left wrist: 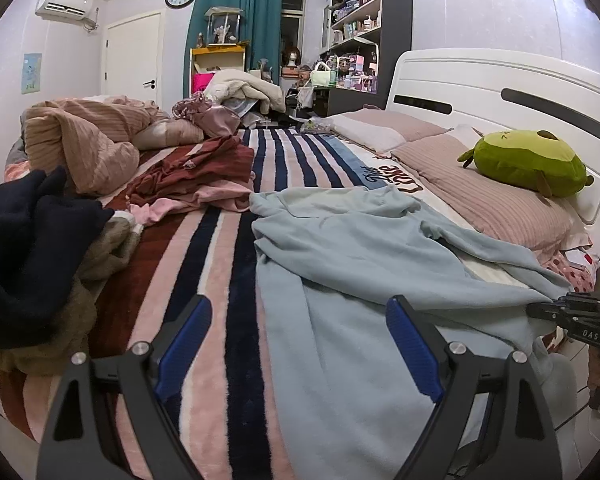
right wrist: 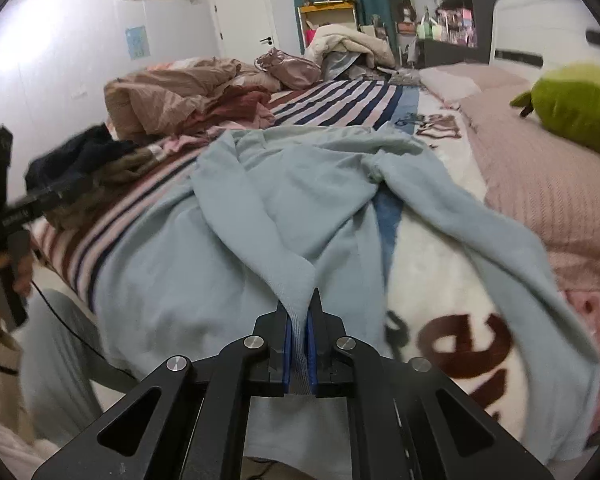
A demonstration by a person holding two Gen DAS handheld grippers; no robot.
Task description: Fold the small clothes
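Light-blue garment (right wrist: 260,208) cuff pinched in right tongs (right wrist: 299,320); left tongs (left wrist: 298,344) spread wide, empty.

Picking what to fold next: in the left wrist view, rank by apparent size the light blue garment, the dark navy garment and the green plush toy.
1. Light blue fleece garment, largest.
2. Dark navy garment, though nearness to the camera inflates it.
3. Green plush toy, smallest, but farther away.

Garment (left wrist: 360,280) spread on the blanket (left wrist: 220,264) across the near half of the bed, one sleeve (right wrist: 480,232) reaching right toward the pillows (left wrist: 488,196). Plush toy (left wrist: 530,162) on the pillows, headboard (left wrist: 500,96) behind it. Clothes pile (left wrist: 32,256) at left edge of bed; more heaped clothes (left wrist: 196,172) farther back. Shelving (left wrist: 364,28) beyond the bed's far end.
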